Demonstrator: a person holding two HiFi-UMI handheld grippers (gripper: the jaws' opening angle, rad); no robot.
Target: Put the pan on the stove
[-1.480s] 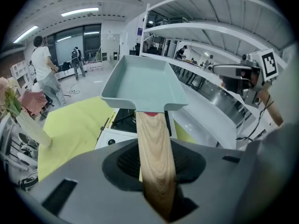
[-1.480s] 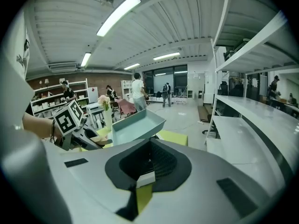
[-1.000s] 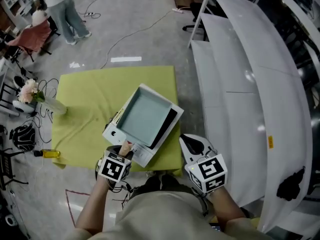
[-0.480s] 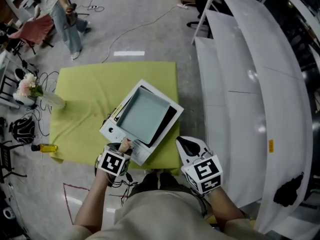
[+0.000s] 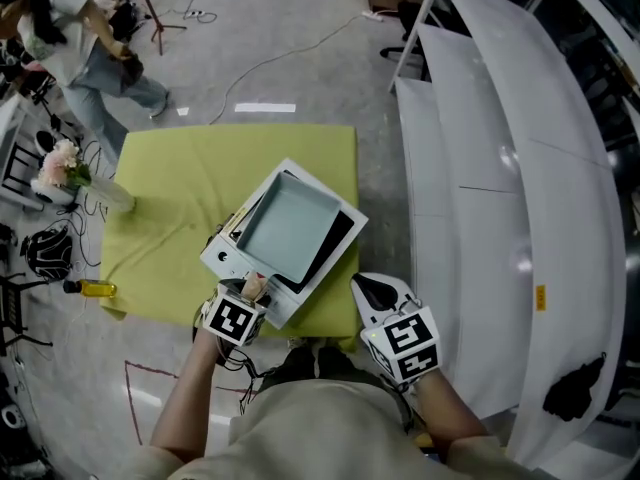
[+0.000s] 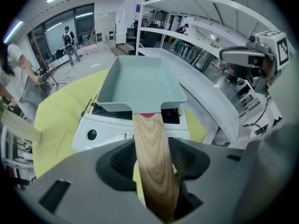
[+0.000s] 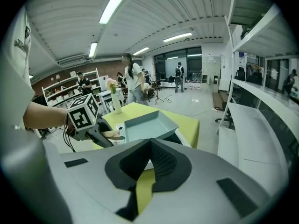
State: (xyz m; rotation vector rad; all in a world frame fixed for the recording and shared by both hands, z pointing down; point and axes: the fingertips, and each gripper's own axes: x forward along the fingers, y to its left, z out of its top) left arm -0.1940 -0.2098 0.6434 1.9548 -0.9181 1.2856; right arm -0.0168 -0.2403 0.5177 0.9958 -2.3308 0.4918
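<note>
Pan (image 5: 287, 231) hanging right over white stove (image 5: 232, 258), in middle of yellow worktop (image 5: 170, 188); we are not able to tell if pan is touching stove. We are holding wooden handle (image 6: 152, 157) with left gripper (image 5: 252, 288), jaws squeezing it from both sides. Right gripper (image 7: 149, 146) hovering beside stove at worktop's near edge, jaws pressed together, holding nothing. Person (image 5: 70, 38) standing far behind worktop.

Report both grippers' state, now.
Left gripper: shut on the wooden handle of the pan.
Right gripper: shut, nothing between its jaws.
</note>
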